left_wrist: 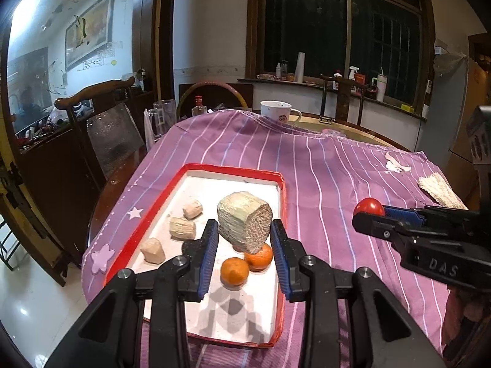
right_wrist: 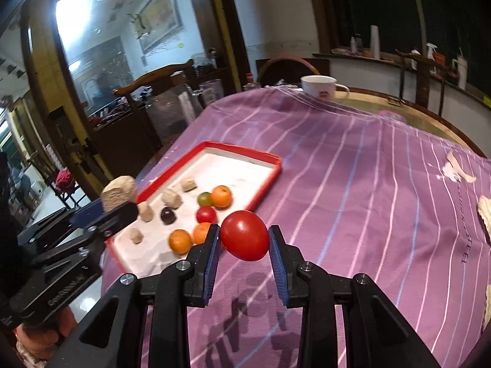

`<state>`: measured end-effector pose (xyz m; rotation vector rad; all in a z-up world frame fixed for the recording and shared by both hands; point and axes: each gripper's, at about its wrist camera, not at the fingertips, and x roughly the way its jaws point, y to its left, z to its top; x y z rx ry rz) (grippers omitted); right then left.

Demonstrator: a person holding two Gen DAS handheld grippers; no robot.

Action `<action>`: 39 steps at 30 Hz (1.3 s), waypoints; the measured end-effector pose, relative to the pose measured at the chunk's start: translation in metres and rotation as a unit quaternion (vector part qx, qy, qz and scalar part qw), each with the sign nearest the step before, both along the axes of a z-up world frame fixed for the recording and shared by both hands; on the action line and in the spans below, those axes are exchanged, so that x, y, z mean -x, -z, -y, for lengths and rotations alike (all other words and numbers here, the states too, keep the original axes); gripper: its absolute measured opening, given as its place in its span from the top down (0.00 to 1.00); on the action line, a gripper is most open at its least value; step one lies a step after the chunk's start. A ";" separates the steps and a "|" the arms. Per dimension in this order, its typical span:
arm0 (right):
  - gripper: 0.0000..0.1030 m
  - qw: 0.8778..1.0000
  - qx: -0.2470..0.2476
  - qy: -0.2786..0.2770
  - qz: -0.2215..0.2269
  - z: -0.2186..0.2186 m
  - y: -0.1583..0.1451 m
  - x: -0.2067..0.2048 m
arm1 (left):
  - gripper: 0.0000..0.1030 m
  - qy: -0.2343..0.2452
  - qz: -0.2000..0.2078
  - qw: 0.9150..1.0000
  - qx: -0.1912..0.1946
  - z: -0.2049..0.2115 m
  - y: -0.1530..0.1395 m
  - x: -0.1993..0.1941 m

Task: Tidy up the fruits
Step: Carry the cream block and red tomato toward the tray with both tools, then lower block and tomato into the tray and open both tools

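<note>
Purple tabletop (right_wrist: 353, 159): my right hand-held gripper (right_wrist: 244, 239) squeezes a tomato (right_wrist: 244, 239), my left hand-held gripper (left_wrist: 244, 233) a corn chunk (left_wrist: 244, 225), for the tray (right_wrist: 270, 159).

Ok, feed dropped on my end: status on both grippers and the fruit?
Left gripper shut on beige chunk, above red tray. Right gripper shut on red tomato, over purple cloth. Nothing in the way.

A pale fibrous chunk (left_wrist: 244, 221) is gripped between the blue pads of the left gripper (left_wrist: 244, 230) above a red-rimmed tray (left_wrist: 147, 224). Two oranges (left_wrist: 234, 271) are seen beneath. At right, a red tomato (left_wrist: 369, 206) is clamped by the right gripper (left_wrist: 373, 211).
</note>
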<state>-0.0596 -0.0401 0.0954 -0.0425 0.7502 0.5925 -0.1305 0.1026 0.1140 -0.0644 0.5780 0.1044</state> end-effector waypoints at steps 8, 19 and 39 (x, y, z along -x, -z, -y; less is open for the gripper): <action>0.67 1.000 0.005 -0.019 0.000 -0.022 0.000 0.000 | 0.67 -0.012 0.002 1.000 0.001 -0.013 0.000 -0.001; 0.67 0.999 0.017 -0.036 -0.017 -0.047 0.015 -0.017 | 0.67 -0.027 -0.027 0.999 0.013 -0.033 0.022 -0.021; 0.67 0.996 0.022 -0.064 -0.053 -0.092 0.056 -0.057 | 0.67 -0.069 -0.095 0.991 0.065 -0.085 0.071 -0.063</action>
